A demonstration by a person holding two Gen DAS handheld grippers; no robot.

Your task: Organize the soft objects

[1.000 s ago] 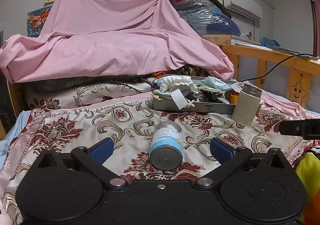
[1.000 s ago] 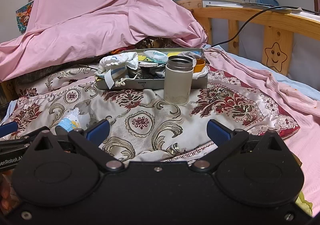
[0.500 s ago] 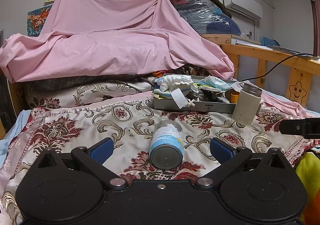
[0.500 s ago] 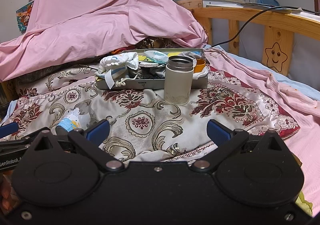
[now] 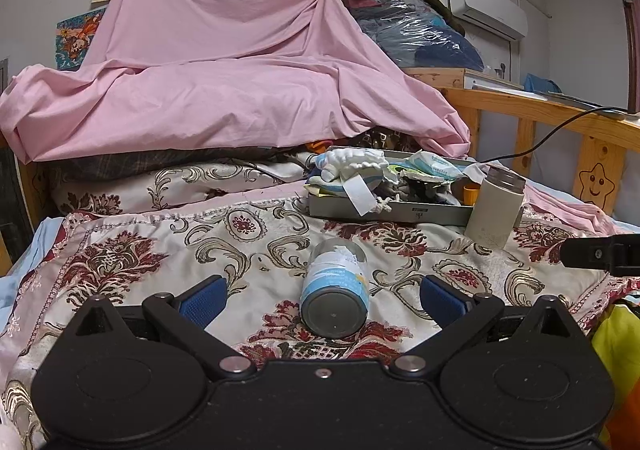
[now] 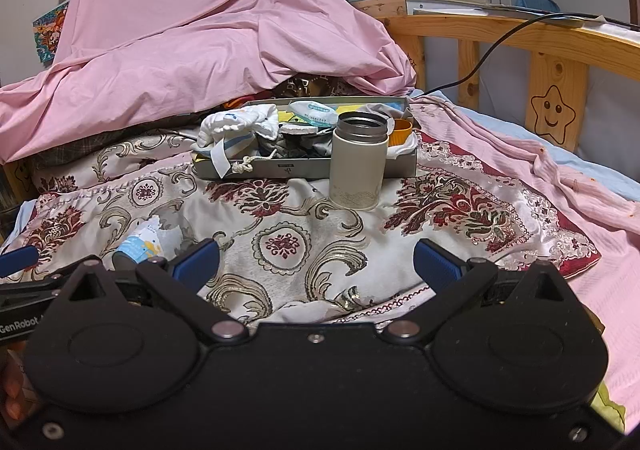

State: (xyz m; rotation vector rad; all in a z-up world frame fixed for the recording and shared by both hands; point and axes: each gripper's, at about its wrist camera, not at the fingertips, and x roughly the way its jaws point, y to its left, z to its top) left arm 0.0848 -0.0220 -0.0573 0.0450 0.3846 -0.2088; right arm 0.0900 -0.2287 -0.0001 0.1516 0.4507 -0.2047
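While both jaws gape empty, the left gripper (image 5: 322, 292) should leave the bottle (image 5: 335, 292) at 12 o'clock and seek cloth in the tray (image 5: 392, 209).

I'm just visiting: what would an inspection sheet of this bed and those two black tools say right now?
Surface: patterned bedspread, rumpled.
Job's things: grey tray heaped with a white cloth bundle and packets.
Clutter: bottle lying on its side; beige flask upright, lid off.
Grippers: left tool open around the bottle, not touching; right tool open, empty.
Cables: black cable over the wooden rail.
Surroundings: pink sheet draped over piles.
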